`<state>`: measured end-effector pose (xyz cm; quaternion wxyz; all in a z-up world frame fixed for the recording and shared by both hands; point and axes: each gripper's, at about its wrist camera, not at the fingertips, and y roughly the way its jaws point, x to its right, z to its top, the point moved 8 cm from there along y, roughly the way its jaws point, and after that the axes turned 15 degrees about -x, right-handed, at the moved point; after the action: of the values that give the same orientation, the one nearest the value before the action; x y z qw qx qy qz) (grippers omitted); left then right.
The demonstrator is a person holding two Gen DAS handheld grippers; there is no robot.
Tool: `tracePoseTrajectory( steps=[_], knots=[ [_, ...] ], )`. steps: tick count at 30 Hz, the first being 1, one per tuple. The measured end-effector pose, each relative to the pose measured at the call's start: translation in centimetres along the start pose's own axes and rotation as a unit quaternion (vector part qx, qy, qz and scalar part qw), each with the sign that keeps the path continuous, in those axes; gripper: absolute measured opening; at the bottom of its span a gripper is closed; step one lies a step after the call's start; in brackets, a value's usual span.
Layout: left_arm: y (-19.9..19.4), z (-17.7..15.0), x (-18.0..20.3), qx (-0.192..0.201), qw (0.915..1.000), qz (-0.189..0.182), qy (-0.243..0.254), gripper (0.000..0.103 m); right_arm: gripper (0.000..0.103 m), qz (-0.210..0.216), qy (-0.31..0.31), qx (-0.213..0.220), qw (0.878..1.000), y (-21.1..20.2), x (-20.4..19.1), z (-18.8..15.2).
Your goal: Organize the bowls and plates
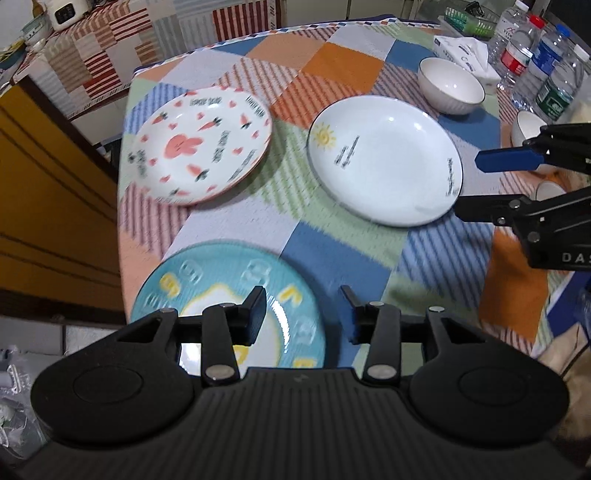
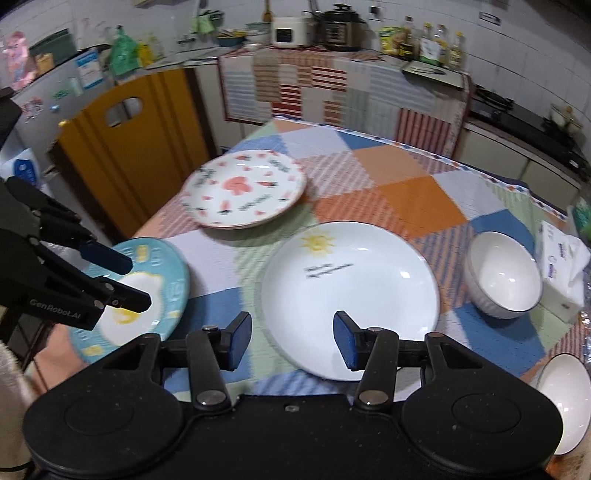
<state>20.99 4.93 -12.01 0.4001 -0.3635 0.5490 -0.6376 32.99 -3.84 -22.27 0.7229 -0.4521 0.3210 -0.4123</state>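
Note:
Three plates lie apart on the patchwork tablecloth: a pink rabbit plate [image 1: 199,144] [image 2: 245,188] at the far left, a white sun plate [image 1: 384,158] [image 2: 351,295] in the middle, and a blue egg plate [image 1: 207,273] [image 2: 173,273] at the near left edge. A white bowl [image 1: 450,88] [image 2: 502,273] stands right of the sun plate, and a second bowl [image 1: 528,127] [image 2: 565,398] nearer me. My left gripper [image 1: 301,306] [image 2: 138,280] hovers open over the blue plate, holding nothing. My right gripper [image 1: 469,186] [image 2: 291,332] hangs open above the sun plate's near rim, also empty.
A tissue pack [image 1: 465,51] [image 2: 561,266] and several water bottles [image 1: 546,66] crowd the table's right side. A yellow slatted panel [image 1: 55,206] [image 2: 140,147] stands just off the left table edge. A kitchen counter with cookers [image 2: 314,29] runs behind.

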Motion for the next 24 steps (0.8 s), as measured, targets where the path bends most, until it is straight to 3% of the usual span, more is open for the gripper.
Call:
tracePoseTrajectory(
  steps=[5, 10, 14, 16, 21, 24],
  knots=[
    [-1.0, -3.3, -1.5, -0.002, 1.0, 0.003, -0.001, 0.053, 0.063, 0.018, -0.037, 0.003, 0.999, -0.7, -3.6, -0.7],
    [-1.0, -5.7, -4.1, 0.011, 0.999, 0.043, 0.0, 0.065, 0.071, 0.041, -0.093, 0.012, 0.995, -0.7, -7.2, -1.0],
    [0.5, -7.4, -6.7, 0.003, 0.9986, 0.05, -0.014, 0.065, 0.073, 0.061, -0.139, 0.025, 0.988, 0.2, -9.7, -1.1],
    [1.0, -8.0, -7.5, 0.011, 0.9992, 0.035, -0.012, 0.065, 0.073, 0.095, -0.16, 0.028, 0.982, 1.4, -10.4, -1.2],
    [2.5, -9.1, -8.8, 0.015, 0.9997, 0.018, -0.008, 0.07, 0.073, 0.154, -0.107, -0.003, 0.982, 6.3, -9.6, -1.2],
    [4.4, -9.2, -10.4, -0.011, 0.9989, 0.012, -0.043, 0.07, 0.072, 0.171, -0.083, -0.02, 0.982, 8.6, -9.7, -1.1]
  ],
)
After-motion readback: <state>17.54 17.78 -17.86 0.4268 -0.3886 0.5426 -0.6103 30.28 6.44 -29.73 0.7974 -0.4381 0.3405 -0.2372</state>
